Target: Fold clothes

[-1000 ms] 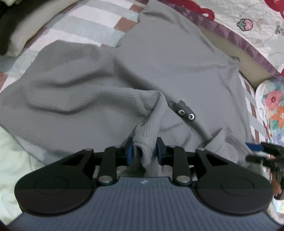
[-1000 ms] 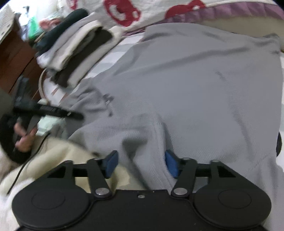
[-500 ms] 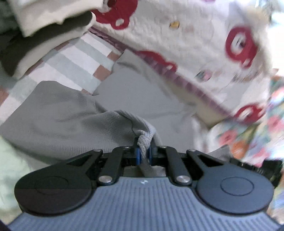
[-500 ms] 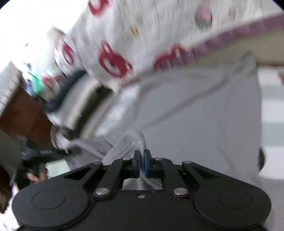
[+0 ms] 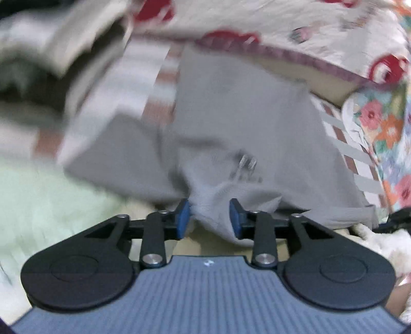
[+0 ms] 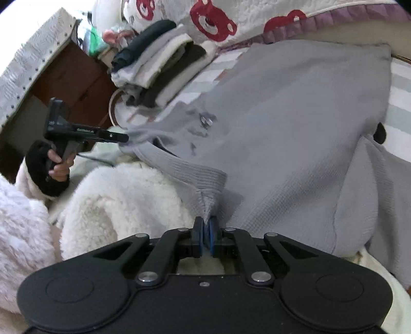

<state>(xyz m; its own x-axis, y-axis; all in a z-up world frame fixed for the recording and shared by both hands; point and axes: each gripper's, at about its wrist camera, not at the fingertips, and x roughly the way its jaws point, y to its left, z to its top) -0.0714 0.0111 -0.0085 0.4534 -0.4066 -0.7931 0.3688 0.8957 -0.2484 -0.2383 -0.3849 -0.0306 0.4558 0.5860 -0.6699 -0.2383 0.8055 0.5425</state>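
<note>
A grey waffle-knit garment [image 5: 244, 123] lies spread on the bed; it also fills the right wrist view [image 6: 295, 123]. My left gripper [image 5: 209, 218] is open, with a bunch of the garment's ribbed edge lying between its blue pads. That gripper shows from the side in the right wrist view [image 6: 113, 137], at the garment's left edge. My right gripper [image 6: 205, 232] is shut on the garment's ribbed hem, which rises in a pinched fold. A small googly-eyed patch [image 6: 206, 120] sits on the cloth.
A stack of folded clothes [image 6: 159, 64] stands at the far left of the bed. A white quilt with red bears [image 6: 218, 18] lies behind the garment. A floral cloth [image 5: 380, 133] lies to the right. White fleece [image 6: 123, 195] is close below the grippers.
My left gripper has opened from its grip on the grey cloth and the view has dropped lower. My right gripper stays shut on the hem, pulled nearer.
</note>
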